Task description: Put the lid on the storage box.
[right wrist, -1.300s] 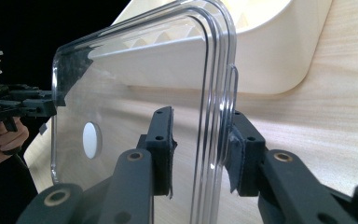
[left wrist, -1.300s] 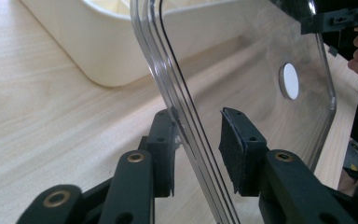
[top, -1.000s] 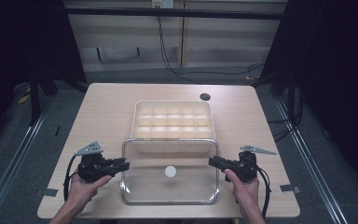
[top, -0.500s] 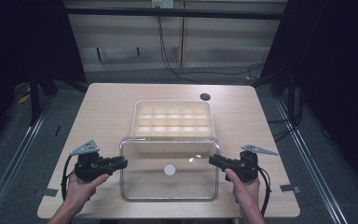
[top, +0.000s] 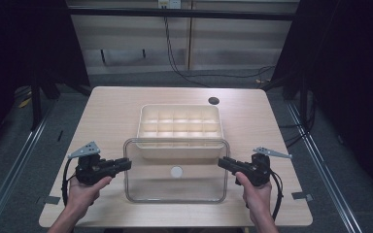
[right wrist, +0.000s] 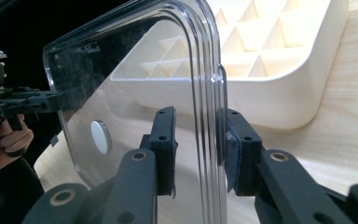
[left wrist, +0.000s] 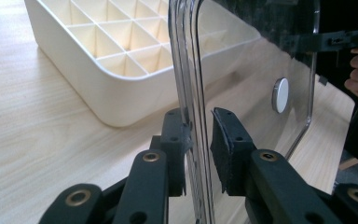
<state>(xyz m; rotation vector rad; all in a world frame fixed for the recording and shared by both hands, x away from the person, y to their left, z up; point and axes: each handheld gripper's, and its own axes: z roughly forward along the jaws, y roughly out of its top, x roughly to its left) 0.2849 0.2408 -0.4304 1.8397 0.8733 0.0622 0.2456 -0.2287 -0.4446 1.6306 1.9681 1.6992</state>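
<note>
One clear lid (top: 175,187), one tray (top: 180,127)

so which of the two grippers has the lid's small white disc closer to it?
The left gripper: the white disc on the clear lid sits left of the lid's centre, farther from the right gripper.

forearms cut off at bottom edge, tray (left wrist: 98,88) cropped at top edge
</note>
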